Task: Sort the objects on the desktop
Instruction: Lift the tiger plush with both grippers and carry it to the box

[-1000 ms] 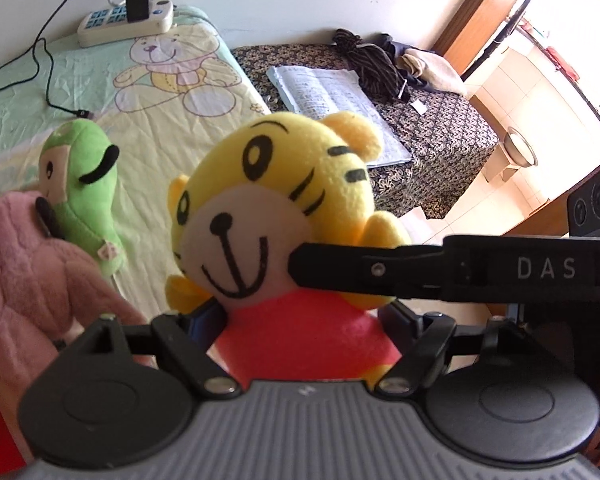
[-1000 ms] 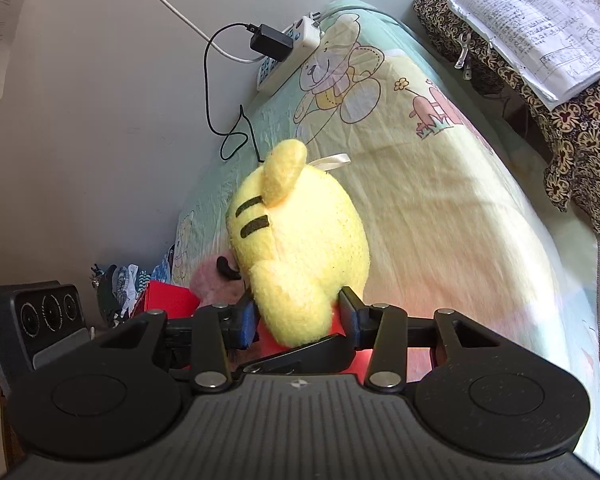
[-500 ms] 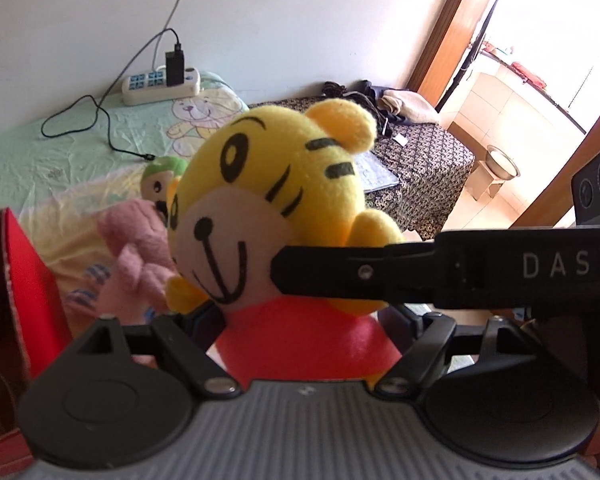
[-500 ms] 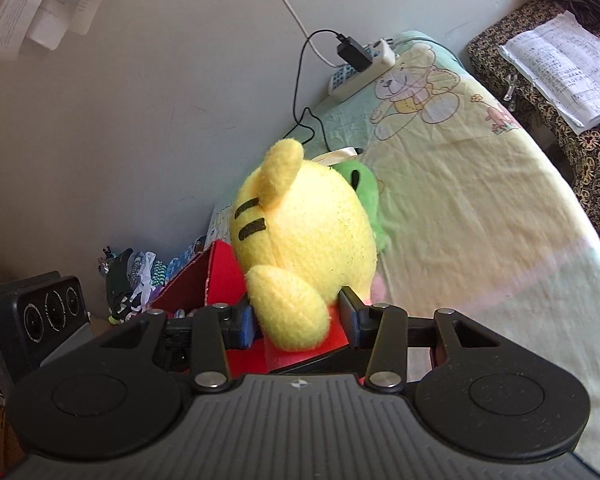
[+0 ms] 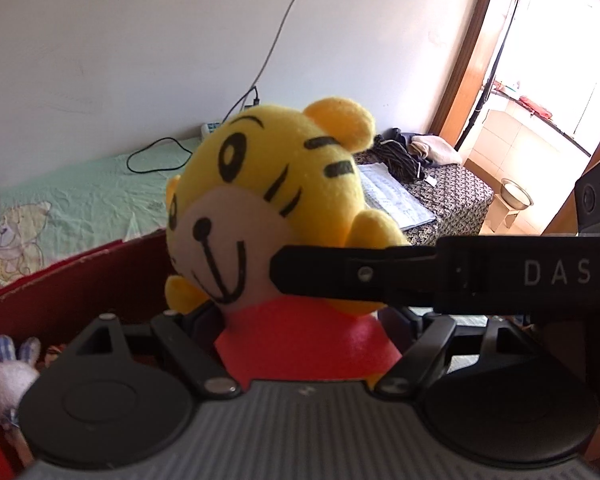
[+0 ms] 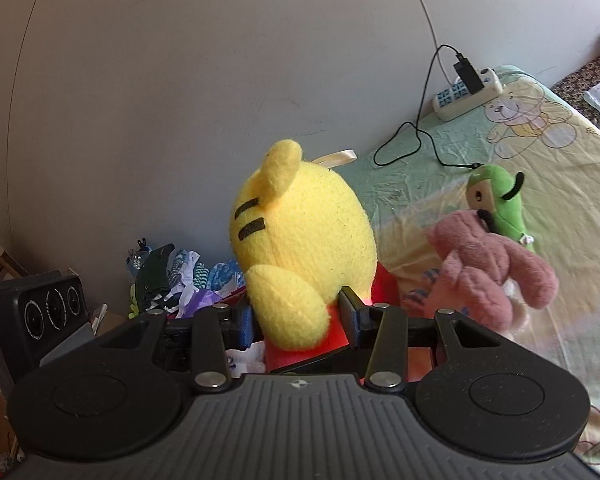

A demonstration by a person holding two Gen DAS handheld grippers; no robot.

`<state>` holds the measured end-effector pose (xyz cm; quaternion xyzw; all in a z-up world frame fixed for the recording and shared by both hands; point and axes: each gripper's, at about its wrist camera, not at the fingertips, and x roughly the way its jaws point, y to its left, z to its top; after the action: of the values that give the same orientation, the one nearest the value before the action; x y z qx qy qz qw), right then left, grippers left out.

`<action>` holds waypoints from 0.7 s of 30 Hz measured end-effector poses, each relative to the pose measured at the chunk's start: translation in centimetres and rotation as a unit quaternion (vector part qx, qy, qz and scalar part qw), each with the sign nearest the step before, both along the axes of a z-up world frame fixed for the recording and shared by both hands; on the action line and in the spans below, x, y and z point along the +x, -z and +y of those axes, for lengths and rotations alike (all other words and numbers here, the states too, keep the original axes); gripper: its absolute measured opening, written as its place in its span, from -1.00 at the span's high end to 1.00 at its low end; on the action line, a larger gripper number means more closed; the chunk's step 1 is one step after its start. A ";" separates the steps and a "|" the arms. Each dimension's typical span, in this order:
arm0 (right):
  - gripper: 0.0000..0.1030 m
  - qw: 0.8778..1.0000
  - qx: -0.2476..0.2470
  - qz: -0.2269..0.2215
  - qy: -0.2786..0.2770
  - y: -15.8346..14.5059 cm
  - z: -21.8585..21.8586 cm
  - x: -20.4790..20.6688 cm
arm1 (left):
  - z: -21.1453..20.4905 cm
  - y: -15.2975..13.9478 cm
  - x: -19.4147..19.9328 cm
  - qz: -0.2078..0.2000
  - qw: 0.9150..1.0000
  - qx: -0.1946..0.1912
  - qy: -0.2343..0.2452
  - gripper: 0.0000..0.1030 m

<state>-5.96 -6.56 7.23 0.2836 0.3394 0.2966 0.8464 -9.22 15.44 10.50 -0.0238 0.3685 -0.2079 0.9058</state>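
A yellow tiger plush point(image 5: 268, 208) in a red shirt is held in the air by both grippers. My left gripper point(image 5: 300, 320) is shut on its red body from the front. My right gripper point(image 6: 300, 316) is shut on it from behind, where I see its back point(image 6: 304, 236); a finger of the right gripper point(image 5: 340, 272) crosses the left wrist view. A red box point(image 5: 80, 280) lies below, with a small white bunny point(image 5: 8, 384) in it. A pink plush point(image 6: 488, 264) and a green plush point(image 6: 500, 200) lie on the bed.
The bed sheet point(image 6: 560, 168) with bear print holds a power strip point(image 6: 468, 94) and black cable by the wall. A patterned table point(image 5: 452, 192) with papers and clothes stands beyond. A black speaker point(image 6: 40, 312) and a pile of cloth point(image 6: 180, 280) sit at left.
Both grippers have carried the tiger plush up and to the left, away from the bed, over the red box. The pink and green plush stay on the bed.
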 end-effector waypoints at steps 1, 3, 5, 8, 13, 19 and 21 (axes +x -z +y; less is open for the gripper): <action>0.12 1.000 0.000 -0.003 -0.001 -0.1 0.9 0.1 | 0.8 0.1 0.1 0.000 1.000 -0.003 -0.002 -0.56; 0.12 1.000 -0.002 -0.007 -0.004 -0.2 2.4 0.2 | 2.3 0.4 0.4 0.001 1.000 -0.012 -0.005 -0.56; 0.12 1.000 -0.009 -0.010 -0.006 -0.3 3.9 0.5 | 3.6 0.9 0.7 0.000 1.000 -0.022 -0.009 -0.56; 0.12 1.000 -0.025 -0.015 -0.009 -0.4 5.8 1.1 | 5.3 1.8 1.4 0.008 0.999 -0.037 -0.015 -0.56; 0.12 0.998 -0.058 -0.009 -0.013 0.3 8.3 2.6 | 7.0 3.7 3.1 0.031 0.997 -0.066 -0.018 -0.56; 0.12 0.995 -0.094 0.006 -0.018 1.4 10.0 4.2 | 8.4 6.0 5.1 0.055 0.995 -0.087 -0.014 -0.56; 0.12 0.993 -0.114 0.008 -0.020 1.7 10.5 4.6 | 8.6 7.0 5.8 0.070 0.993 -0.094 -0.014 -0.56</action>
<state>-1.35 3.93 5.51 0.1811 0.3828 0.2707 0.8645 -3.45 24.08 3.52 -0.1282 0.4099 -0.2270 0.8741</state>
